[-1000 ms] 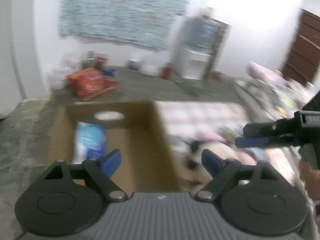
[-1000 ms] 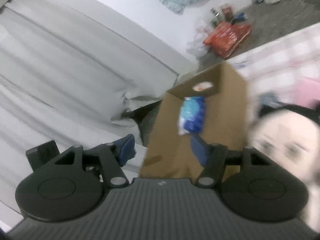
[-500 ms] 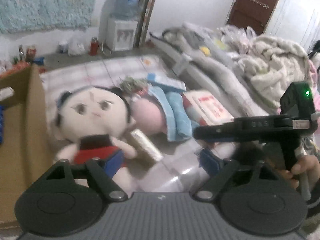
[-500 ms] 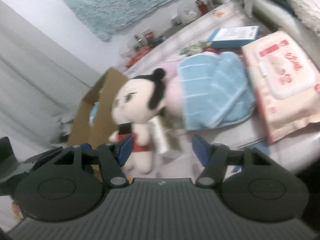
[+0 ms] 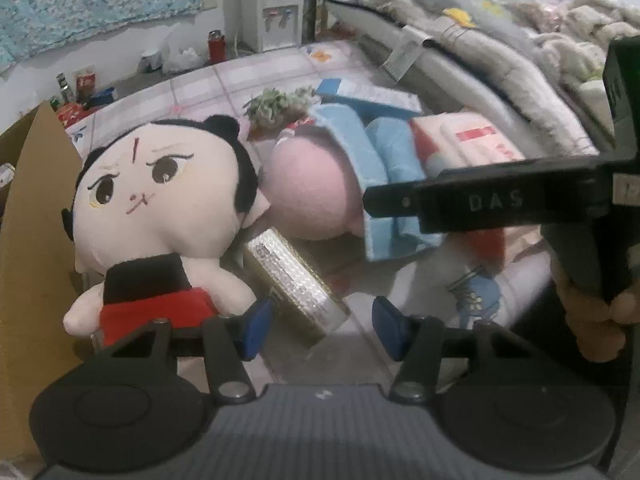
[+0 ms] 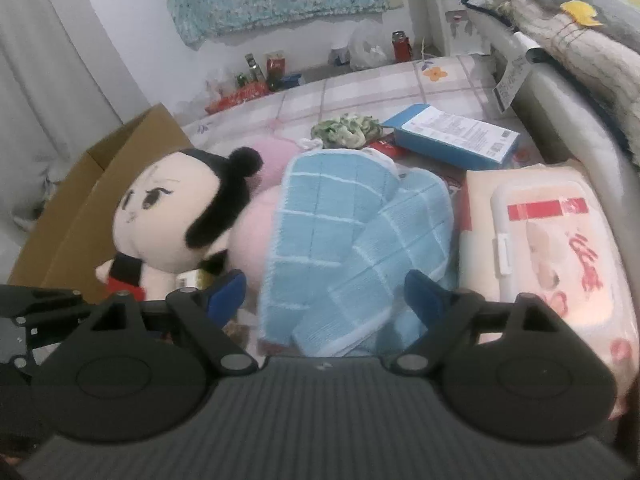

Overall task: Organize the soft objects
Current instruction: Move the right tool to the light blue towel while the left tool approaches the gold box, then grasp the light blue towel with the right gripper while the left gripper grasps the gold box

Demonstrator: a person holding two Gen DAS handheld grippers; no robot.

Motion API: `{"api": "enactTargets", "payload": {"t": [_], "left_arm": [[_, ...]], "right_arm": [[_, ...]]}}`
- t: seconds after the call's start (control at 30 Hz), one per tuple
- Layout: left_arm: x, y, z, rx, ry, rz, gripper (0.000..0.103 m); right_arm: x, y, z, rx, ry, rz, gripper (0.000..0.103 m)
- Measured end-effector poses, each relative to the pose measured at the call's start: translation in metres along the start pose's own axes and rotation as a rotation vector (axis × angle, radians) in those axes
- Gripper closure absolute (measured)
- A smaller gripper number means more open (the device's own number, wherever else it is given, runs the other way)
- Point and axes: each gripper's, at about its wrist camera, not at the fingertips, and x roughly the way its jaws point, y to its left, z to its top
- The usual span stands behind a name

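Observation:
A plush doll (image 5: 164,216) with black hair and red shorts lies on the bed beside a cardboard box (image 5: 28,216); it also shows in the right wrist view (image 6: 168,220). A pink plush (image 5: 308,196) and a folded light-blue towel (image 6: 344,248) lie to its right. My left gripper (image 5: 320,326) is open, just in front of a shiny gold-silver pack (image 5: 296,284) by the doll's legs. My right gripper (image 6: 328,296) is open, its fingers either side of the towel's near edge. The right tool (image 5: 500,200) crosses the left wrist view.
A wet-wipes pack (image 6: 552,248) lies right of the towel. A blue flat box (image 6: 452,136) and a green scrunchie-like bundle (image 6: 344,130) lie farther back. Piled blankets (image 5: 500,40) fill the right side. Bottles and bags (image 6: 260,76) stand on the floor by the wall.
Both grippers swung from the cardboard box toward the bed and moved closer to the toys. The right one now hangs over the blue towel; both stayed open.

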Motion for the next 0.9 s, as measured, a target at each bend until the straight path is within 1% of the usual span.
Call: {"api": "enactTargets", "payload": {"t": [0.1,0.23,0.27,0.3,0.37,0.43,0.5,0.53,0.6,0.63,0.7,0.73,0.77,0.8,0.9], "left_arm": [[0.009,0.001,0.002,-0.017,0.018,0.015,0.047],[0.018,0.002,0.004,-0.039,0.039,0.019,0.047],[0.019,0.002,0.004,-0.04,0.039,0.02,0.049],[0.02,0.001,0.004,-0.038,0.04,0.025,0.056],[0.023,0.0,0.004,-0.035,0.043,0.045,0.058],[0.025,0.001,0.005,-0.043,0.049,0.057,0.06],[0.024,0.003,0.004,-0.054,0.047,0.051,0.064],[0.024,0.003,0.004,-0.054,0.047,0.053,0.067],[0.024,0.004,0.004,-0.058,0.049,0.06,0.07],[0.024,0.006,0.003,-0.065,0.049,0.057,0.07],[0.023,0.007,0.002,-0.072,0.046,0.056,0.071],[0.022,0.007,0.002,-0.072,0.043,0.055,0.073],[0.022,0.007,0.001,-0.071,0.041,0.056,0.073],[0.022,0.007,0.001,-0.07,0.039,0.057,0.073],[0.02,0.008,-0.001,-0.075,0.031,0.052,0.074]], "right_arm": [[0.012,-0.005,0.003,-0.003,0.017,0.009,0.009],[0.029,-0.012,0.001,-0.002,0.053,0.013,0.007],[0.031,-0.011,-0.001,-0.023,0.04,0.008,0.004],[0.031,-0.009,-0.002,-0.041,0.032,0.006,0.004],[0.031,-0.008,-0.004,-0.049,0.028,0.007,0.004],[0.03,-0.007,-0.006,-0.057,0.03,0.005,0.008],[0.031,-0.009,-0.007,-0.027,0.05,0.035,0.026],[0.03,-0.01,-0.008,-0.013,0.057,0.043,0.03],[0.028,-0.01,-0.01,0.008,0.068,0.061,0.049],[0.027,-0.011,-0.011,0.029,0.072,0.067,0.053],[0.023,-0.014,-0.014,0.061,0.07,0.067,0.069],[0.02,-0.017,-0.016,0.085,0.066,0.065,0.074],[0.017,-0.022,-0.018,0.118,0.061,0.069,0.082],[0.013,-0.027,-0.02,0.153,0.055,0.078,0.087],[0.001,-0.041,-0.027,0.25,0.041,0.13,0.089]]}}
